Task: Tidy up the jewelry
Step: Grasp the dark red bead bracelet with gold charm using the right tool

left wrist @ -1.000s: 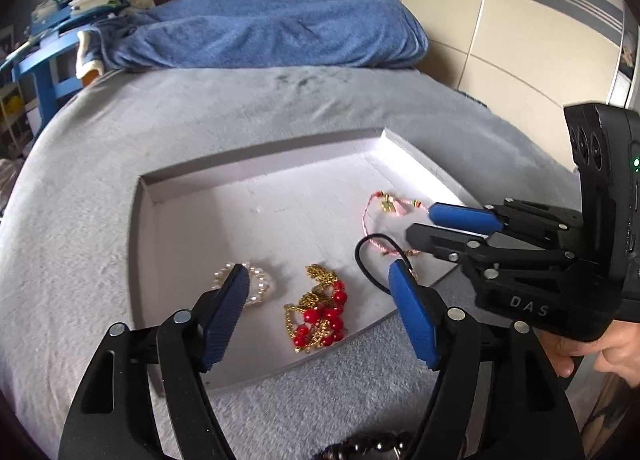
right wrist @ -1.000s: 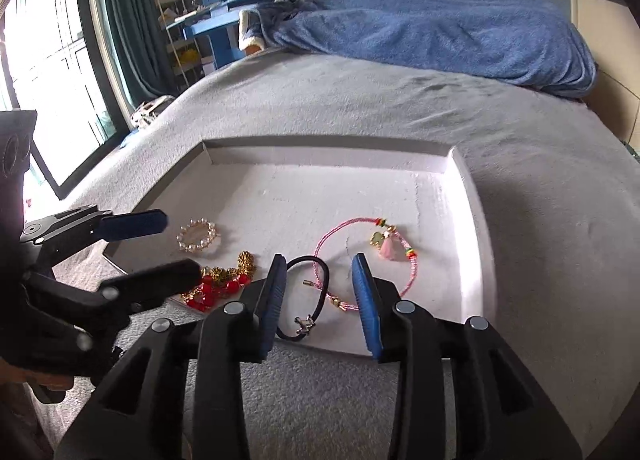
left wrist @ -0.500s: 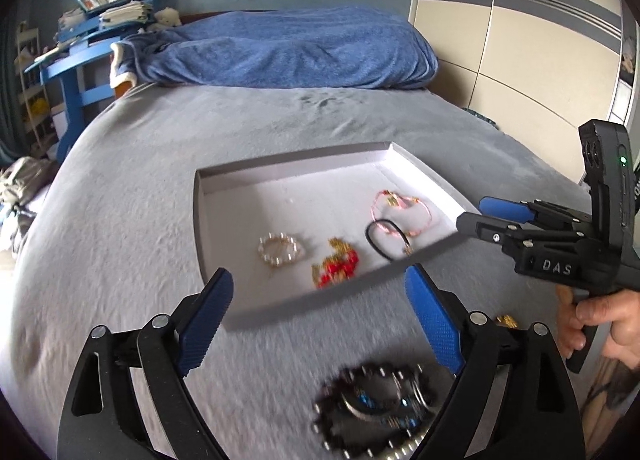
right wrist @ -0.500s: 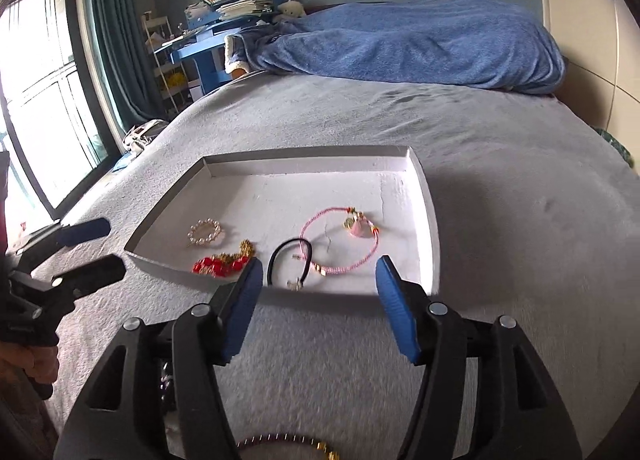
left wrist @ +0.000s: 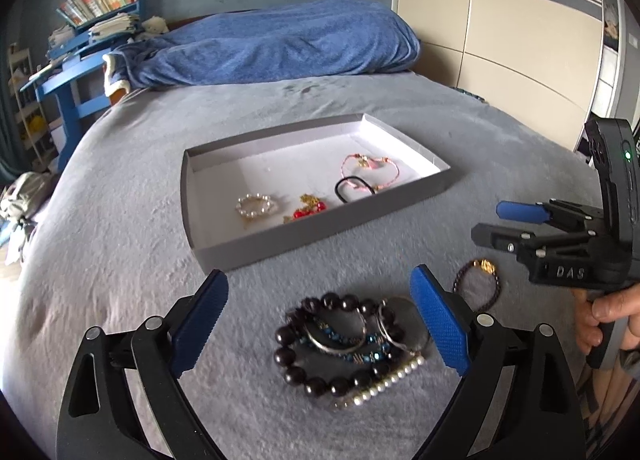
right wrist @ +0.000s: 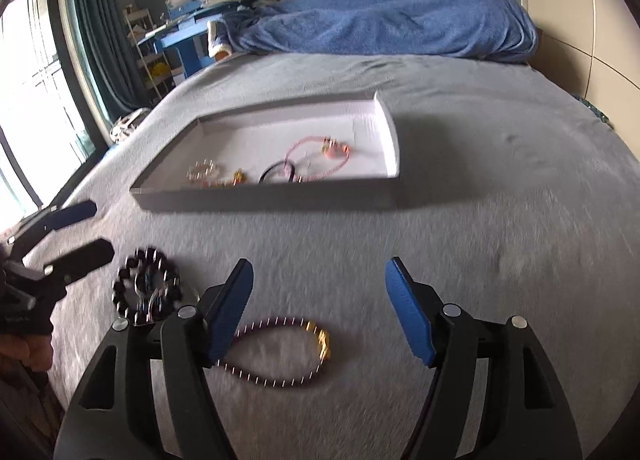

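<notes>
While both claws widen over nothing, the tray [left wrist: 320,238] rests on the grey bedspread [left wrist: 120,260].

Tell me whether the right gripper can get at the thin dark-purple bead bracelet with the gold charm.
Probably yes. The right gripper, jaws opening and holding nothing, hovers right over the thin dark-purple bead bracelet with the gold charm, which lies alone on the grey blanket with nothing covering it.

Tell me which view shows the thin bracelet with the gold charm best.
The right wrist view: the thin bracelet lies whole and large, just ahead of the open, empty right gripper. The left wrist view shows it small, off to the right.
</notes>
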